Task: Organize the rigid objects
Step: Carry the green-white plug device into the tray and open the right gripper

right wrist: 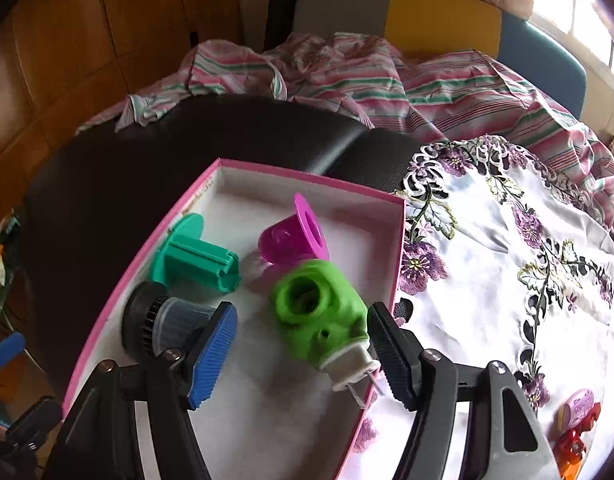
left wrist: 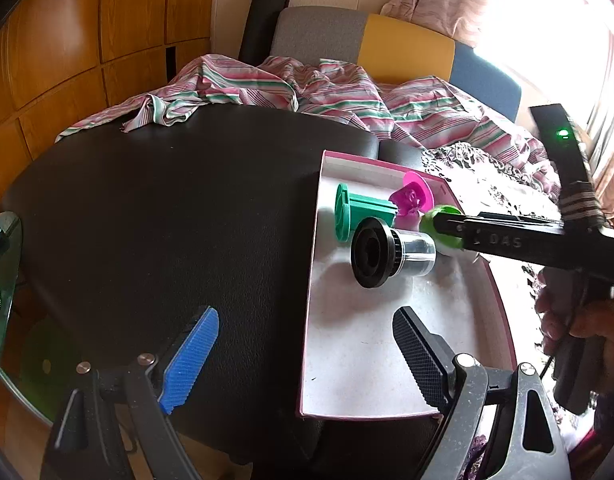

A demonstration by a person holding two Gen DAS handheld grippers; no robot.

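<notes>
A pink-rimmed white box (left wrist: pixel 371 344) (right wrist: pixel 307 184) sits on a black table. In it lie a teal spool (left wrist: pixel 355 210) (right wrist: pixel 195 256), a magenta cup (left wrist: pixel 413 196) (right wrist: pixel 295 236), a black-and-clear cylinder (left wrist: pixel 391 250) (right wrist: pixel 167 322) and a bright green part (left wrist: pixel 443 226) (right wrist: pixel 323 312). My right gripper (right wrist: pixel 303 356) is open, jaws on either side of the green part's white base, which rests on the box floor; the gripper also shows in the left wrist view (left wrist: pixel 455 232). My left gripper (left wrist: pixel 303 360) is open and empty over the box's near left edge.
The black table (left wrist: pixel 167 220) extends left of the box. A floral cloth (right wrist: pixel 507 272) lies to the right, with small orange and pink items (right wrist: pixel 575 420) on it. A striped cloth (left wrist: pixel 307 92) and coloured chairs stand behind. A glass side table (left wrist: pixel 3 280) is at far left.
</notes>
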